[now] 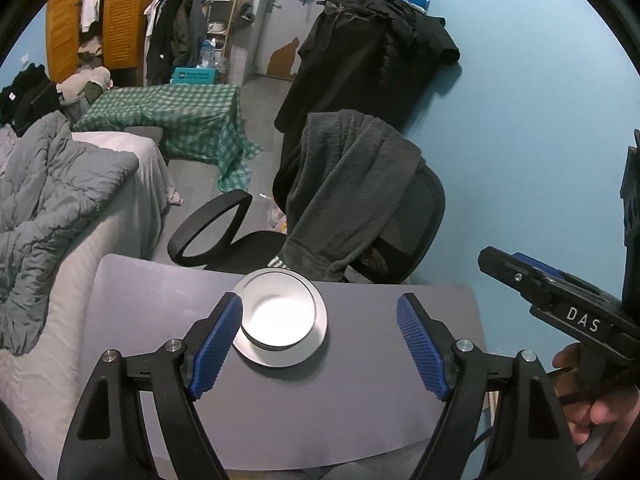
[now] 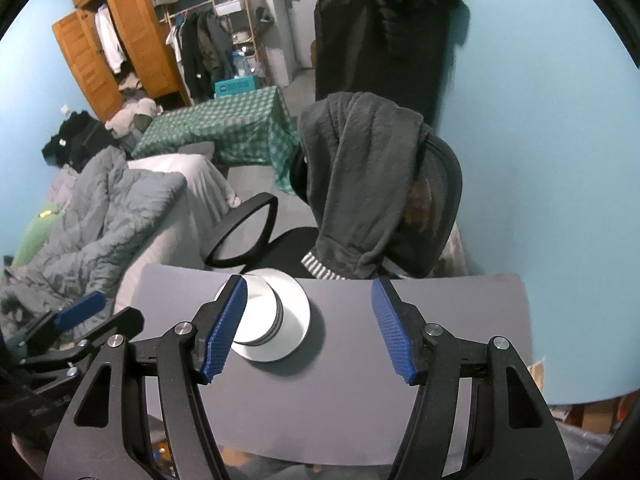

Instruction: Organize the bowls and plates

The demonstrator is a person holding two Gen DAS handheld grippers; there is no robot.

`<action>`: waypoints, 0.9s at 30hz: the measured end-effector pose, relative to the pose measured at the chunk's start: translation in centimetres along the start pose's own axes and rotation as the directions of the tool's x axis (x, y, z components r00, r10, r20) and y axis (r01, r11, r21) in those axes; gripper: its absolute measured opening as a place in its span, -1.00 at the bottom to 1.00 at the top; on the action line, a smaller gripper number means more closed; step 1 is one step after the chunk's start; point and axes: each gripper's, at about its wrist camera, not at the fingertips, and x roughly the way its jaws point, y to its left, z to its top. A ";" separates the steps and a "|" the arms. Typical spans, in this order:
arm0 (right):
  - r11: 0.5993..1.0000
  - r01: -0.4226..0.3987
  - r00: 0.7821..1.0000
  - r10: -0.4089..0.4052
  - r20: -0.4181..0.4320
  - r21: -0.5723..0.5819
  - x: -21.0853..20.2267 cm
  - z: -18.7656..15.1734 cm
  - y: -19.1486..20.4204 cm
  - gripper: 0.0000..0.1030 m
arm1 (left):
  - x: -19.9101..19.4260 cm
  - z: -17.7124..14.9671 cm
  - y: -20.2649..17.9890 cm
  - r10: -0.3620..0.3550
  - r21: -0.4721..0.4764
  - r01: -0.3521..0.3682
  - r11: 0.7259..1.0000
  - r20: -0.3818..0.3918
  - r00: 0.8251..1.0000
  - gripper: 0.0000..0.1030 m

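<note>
The left gripper [image 1: 320, 344] has its blue ribbed jaws spread wide with nothing between them; it hangs above the table, clear of the dishes. The right gripper [image 2: 308, 326] is also open and empty, its jaws a little narrower.

On the grey table [image 1: 360, 392] sits a white plate [image 1: 280, 356] with stacked bowls [image 1: 279, 314] nested on it. In the left wrist view the stack lies at about eleven o'clock from the gap between the jaws, near the table's far edge. How many bowls are stacked is hard to tell; two or three rims seem to show.

Beyond the table, at twelve o'clock, stands a black office chair [image 1: 416, 216] draped with a dark fleece garment [image 1: 352, 184]. At nine o'clock is a bed with a grey duvet [image 1: 52, 192]; at eleven, a green checked cloth [image 1: 180, 116] and an orange wardrobe [image 2: 120, 40]. The wall [image 1: 520, 120] is turquoise.

Both grippers tilt steeply down toward the table. At four o'clock in the left view, a hand [image 1: 588, 400] grasps the right gripper's handle.
</note>
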 end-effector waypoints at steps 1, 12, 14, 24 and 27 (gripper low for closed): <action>1.000 -0.005 1.000 0.005 0.002 0.001 -0.2 0.0 -0.2 0.24 | 0.0 0.0 -0.1 -0.001 -0.003 0.001 1.000 0.000 1.000 0.57; 0.999 -0.026 1.000 0.027 0.010 -0.019 -0.9 0.0 -1.4 0.24 | -0.5 -0.2 -1.6 0.015 -0.034 -0.015 0.999 -0.010 1.000 0.57; 0.999 -0.030 0.999 0.030 0.009 -0.018 -0.9 -0.1 -1.3 0.24 | -0.5 -0.2 -1.8 0.027 -0.035 -0.027 0.999 -0.007 1.000 0.57; 0.999 -0.042 0.999 0.041 -0.002 -0.035 -0.5 0.3 -1.9 0.24 | 0.2 0.2 -2.4 0.021 -0.048 -0.022 0.999 -0.012 1.000 0.57; 0.998 -0.043 0.999 0.043 -0.009 -0.036 -0.4 0.3 -2.1 0.24 | 0.2 0.2 -2.6 0.024 -0.050 -0.025 0.998 -0.009 1.000 0.57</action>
